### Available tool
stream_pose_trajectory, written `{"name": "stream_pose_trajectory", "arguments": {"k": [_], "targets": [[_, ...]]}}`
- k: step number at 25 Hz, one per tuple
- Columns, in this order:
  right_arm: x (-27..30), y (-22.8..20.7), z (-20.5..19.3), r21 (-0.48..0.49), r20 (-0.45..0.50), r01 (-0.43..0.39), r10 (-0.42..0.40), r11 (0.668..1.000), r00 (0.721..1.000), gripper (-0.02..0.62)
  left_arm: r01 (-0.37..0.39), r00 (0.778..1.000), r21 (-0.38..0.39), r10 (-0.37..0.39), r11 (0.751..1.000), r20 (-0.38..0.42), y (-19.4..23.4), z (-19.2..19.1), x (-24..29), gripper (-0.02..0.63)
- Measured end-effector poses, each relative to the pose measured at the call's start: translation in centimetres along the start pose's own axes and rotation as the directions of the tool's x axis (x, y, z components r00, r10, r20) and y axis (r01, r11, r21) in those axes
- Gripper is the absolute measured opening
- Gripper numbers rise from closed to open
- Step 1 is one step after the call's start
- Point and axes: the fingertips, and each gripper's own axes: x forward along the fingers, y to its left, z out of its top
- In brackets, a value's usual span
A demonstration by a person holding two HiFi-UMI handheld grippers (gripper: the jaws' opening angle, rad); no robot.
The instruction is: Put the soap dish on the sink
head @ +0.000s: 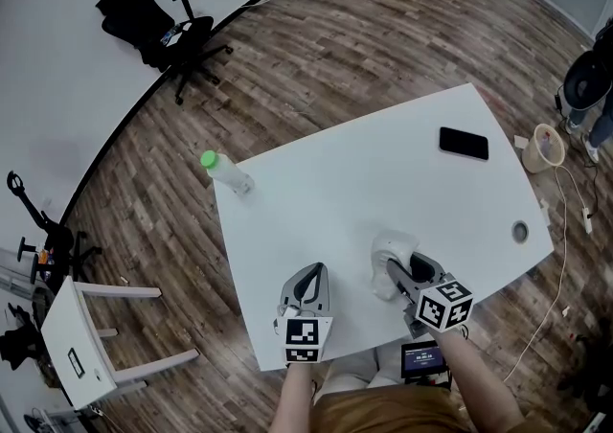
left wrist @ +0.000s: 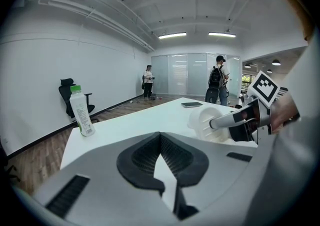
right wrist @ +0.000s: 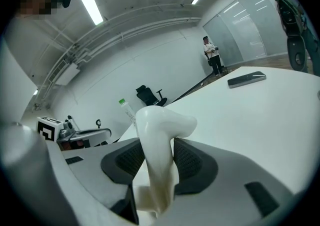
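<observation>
While the right gripper [head: 399, 276] is clenching the white moulded plastic soap dish [head: 391, 254] at the near edge of the white rectangular table [head: 383, 163], the carry seems to be just starting. No sink is showing, so the next move is calling for finding one. The left gripper [head: 308, 280] is sitting closed and empty alongside. A green-capped clear plastic bottle [head: 227, 172] is standing at the far left corner, and a black phone [head: 464, 143] is lying near the far right corner. A black office chair [head: 158, 29] is waiting by the wall.

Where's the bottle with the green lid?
In the head view, the bottle stands on the white table's far left corner, across from the black phone on the right.
</observation>
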Motion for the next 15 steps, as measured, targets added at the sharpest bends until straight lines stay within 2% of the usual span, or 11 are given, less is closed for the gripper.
{"name": "stream_pose_trajectory", "arguments": {"k": [5,9,15], "targets": [[0.4,-0.9,-0.6,0.052,-0.04,0.004,-0.002,0.999,0.999,0.179,0.004,1.0,0.0,-0.004,1.0,-0.006,-0.2,0.0,0.3,0.008],[0.5,-1.4,-1.5,0.01,-0.084,0.032,-0.031,0.999,0.996,0.166,0.008,1.0,0.001,-0.008,1.0,-0.008,-0.4,0.2,0.6,0.008],[0.6,-1.2,-1.6,0.022,-0.082,0.03,-0.029,0.999,0.996,0.166,0.013,1.0,-0.006,-0.013,1.0,-0.011,-0.2,0.1,0.6,0.008]]}}
